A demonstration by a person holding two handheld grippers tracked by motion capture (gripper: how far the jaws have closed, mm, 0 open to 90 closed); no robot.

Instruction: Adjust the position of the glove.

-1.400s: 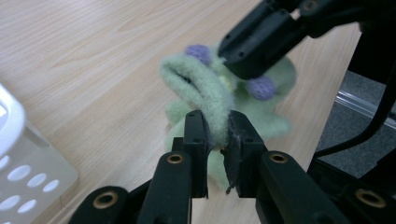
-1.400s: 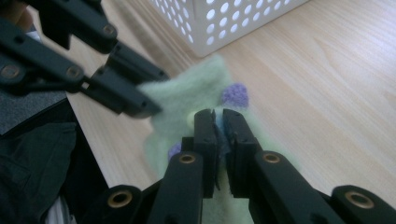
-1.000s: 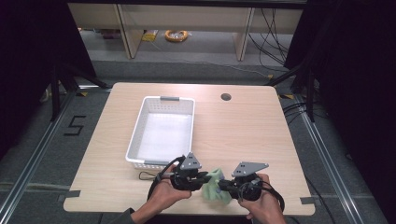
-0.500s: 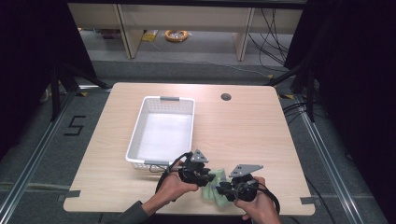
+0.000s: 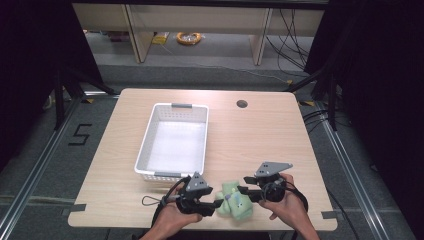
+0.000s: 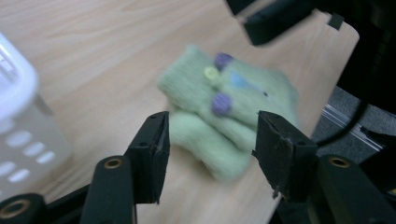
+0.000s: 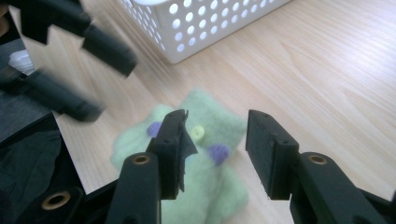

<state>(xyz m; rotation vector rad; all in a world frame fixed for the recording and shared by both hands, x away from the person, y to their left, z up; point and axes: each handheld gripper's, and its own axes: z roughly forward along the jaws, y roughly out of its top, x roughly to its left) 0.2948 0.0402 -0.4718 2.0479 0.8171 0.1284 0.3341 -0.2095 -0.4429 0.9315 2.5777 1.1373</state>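
One wooden table, one white perforated basket, one folded green knit item with coloured dots, two handheld grippers, left gripper and right gripper, two hands holding them.

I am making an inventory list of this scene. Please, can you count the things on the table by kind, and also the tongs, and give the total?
White perforated basket: 1
Green knitted cloth item with purple and yellow dots: 1
Tongs, left and right, both open: 2
Total: 4
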